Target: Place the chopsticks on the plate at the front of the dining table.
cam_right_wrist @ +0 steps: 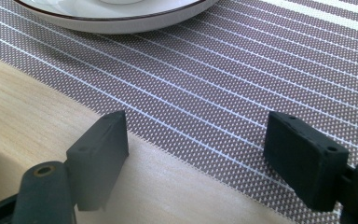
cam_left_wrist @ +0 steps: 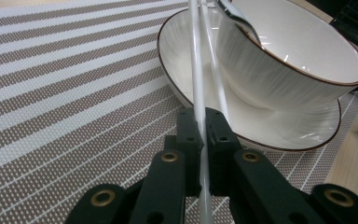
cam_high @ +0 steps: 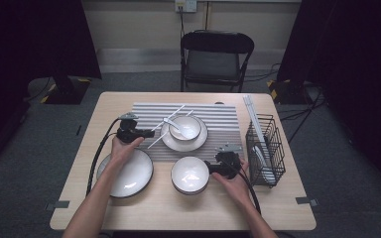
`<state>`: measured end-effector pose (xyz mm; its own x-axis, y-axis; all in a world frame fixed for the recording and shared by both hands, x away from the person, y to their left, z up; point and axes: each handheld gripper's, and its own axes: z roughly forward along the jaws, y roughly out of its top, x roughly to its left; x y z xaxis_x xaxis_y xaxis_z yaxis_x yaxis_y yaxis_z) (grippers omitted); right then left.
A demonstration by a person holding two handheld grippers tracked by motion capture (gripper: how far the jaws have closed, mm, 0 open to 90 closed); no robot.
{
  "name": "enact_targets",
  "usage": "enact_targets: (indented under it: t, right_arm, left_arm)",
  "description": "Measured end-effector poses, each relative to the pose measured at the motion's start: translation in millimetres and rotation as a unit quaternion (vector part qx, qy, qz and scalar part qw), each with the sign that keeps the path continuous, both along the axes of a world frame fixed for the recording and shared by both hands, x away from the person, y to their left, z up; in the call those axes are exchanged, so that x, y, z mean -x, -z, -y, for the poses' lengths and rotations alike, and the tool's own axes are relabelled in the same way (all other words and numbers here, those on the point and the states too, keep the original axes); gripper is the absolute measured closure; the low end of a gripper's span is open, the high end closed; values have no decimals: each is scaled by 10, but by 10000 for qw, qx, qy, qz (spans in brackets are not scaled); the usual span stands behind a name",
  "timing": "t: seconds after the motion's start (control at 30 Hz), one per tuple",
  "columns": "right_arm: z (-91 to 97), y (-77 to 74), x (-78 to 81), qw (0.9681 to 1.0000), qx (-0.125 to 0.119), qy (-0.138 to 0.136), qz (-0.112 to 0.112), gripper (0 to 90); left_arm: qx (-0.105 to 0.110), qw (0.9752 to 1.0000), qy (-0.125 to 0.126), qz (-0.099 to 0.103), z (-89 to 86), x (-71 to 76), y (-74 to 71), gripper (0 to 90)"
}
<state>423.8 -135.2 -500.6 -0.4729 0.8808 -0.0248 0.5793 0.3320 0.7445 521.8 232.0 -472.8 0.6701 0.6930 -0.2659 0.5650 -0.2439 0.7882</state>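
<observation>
My left gripper is shut on a pair of thin white chopsticks at the left side of the striped placemat. The sticks slant up and right over a white plate. On that plate stands a dark-rimmed white bowl with a spoon in it. My right gripper is open with nothing between its jaws, low over the placemat's near edge, just right of a second white bowl.
An empty white plate lies under the left forearm near the table's front left. A black wire basket with white utensils stands at the right edge. A folding chair is behind the table.
</observation>
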Motion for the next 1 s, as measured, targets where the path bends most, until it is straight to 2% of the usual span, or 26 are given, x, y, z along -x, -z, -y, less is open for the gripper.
enact_targets:
  t: [0.2, 0.33, 0.87, 0.93, 1.0]
  right_arm:
    - [0, 0, 0, 10000, -2, 0, -1, 212]
    - [1, 0, 1, 10000, 0, 0, 1, 212]
    - [1, 0, 2, 10000, 0, 0, 1, 212]
    - [1, 0, 2, 10000, 0, 0, 1, 212]
    - [0, 0, 2, 10000, 1, 0, 1, 212]
  left_arm:
    - [-103, 9999, 100, -34, 43, 9, 2, 862]
    - [-158, 9998, 71, -110, 29, -4, 48, 862]
    - [-92, 9996, 69, -261, 53, -39, 113, 858]
    - [-136, 9997, 41, -200, 62, -31, 109, 857]
    - [-88, 9997, 24, -216, 47, -33, 97, 848]
